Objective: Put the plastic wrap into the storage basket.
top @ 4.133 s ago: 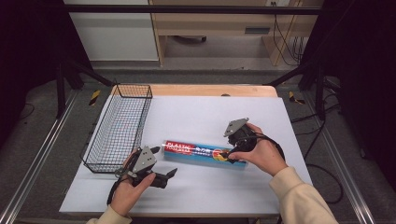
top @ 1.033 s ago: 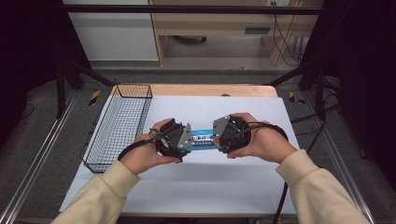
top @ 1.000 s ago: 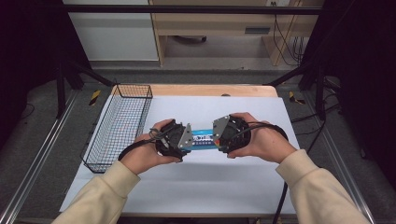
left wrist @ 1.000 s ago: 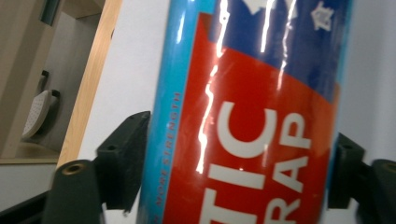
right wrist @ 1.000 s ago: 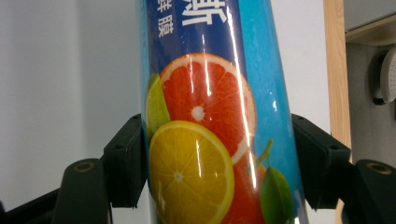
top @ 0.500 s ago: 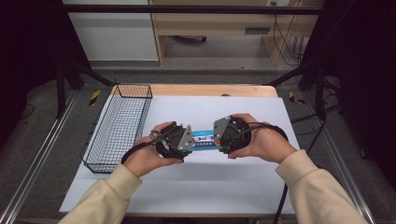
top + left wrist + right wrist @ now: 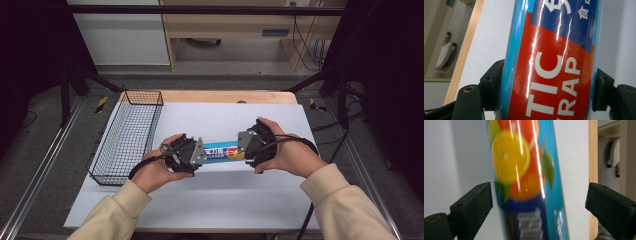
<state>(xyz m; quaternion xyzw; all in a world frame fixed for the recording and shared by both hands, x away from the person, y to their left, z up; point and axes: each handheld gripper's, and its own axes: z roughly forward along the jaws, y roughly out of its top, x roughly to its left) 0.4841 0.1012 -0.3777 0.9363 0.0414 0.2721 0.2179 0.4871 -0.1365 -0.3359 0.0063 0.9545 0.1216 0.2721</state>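
Box of plastic wrap lies in the middle of the frame in the high view, on the white table, with one gripper at each end. Four seconds ago my left gripper was low in the frame, away from the box; now it sits on the left end. In the left gripper view both jaws press against the two sides of the box, so this tool is clenched on it.

My right gripper is at the right end of the box. In the right gripper view its jaws stand wide, and there is white table between each jaw and the box, so this tool is released and only frames the box. In the last second the two hands have hardly moved.

I judge that the box is now held from the left side alone, and the right jaws must close before I lift it. The wire basket waits at the left of the frame, near the left hand, and seems the likely place for it.
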